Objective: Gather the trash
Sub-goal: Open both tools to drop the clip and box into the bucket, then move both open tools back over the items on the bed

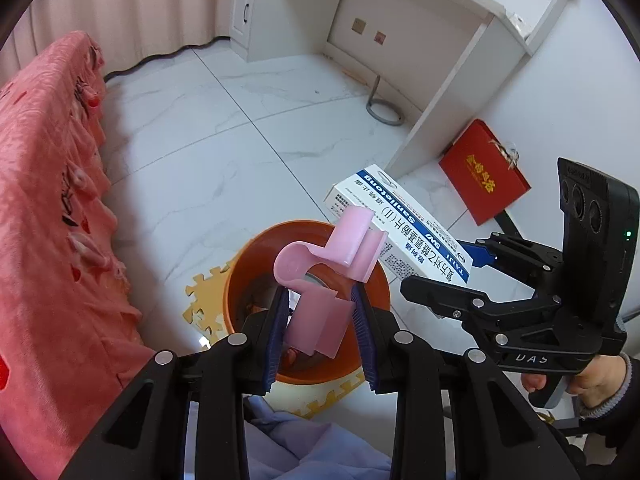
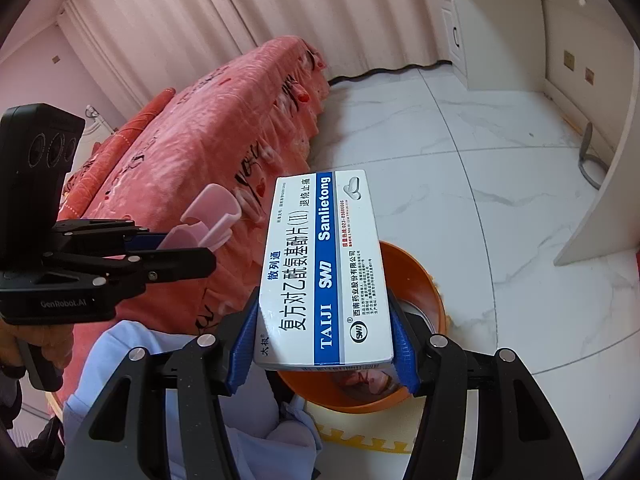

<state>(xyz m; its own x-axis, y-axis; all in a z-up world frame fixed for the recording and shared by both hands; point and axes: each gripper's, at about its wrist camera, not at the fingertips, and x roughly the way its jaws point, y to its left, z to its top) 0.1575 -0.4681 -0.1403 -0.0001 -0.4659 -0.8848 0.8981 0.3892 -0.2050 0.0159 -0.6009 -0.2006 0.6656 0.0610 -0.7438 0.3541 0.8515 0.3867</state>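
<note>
- The left gripper [image 1: 320, 320] is pinching a pink plastic piece [image 1: 324, 280] between its blue pads [image 1: 278, 336], which are pressing on the lower part while the curled upper part is sticking out forward.
- The right gripper [image 2: 324, 344] is clamping a white-and-blue medicine box [image 2: 324, 268] by its long sides, its far end jutting out well past the fingers.
- Both items are hanging above the orange bin [image 1: 360, 372], which is standing on a yellow foam mat [image 1: 200, 300] on the marble floor, just beside the pink bedspread [image 1: 48, 220].
- The step in hand is likely the drop: each piece of trash is being brought over the bin's mouth.
- To do it well, the person should be centring each item inside the rim before spreading the fingers; the box's far end seems to be reaching beyond the rim, so it probably needs tipping downward first.
- Letting go one at a time should be keeping the box from knocking the plastic piece aside.
</note>
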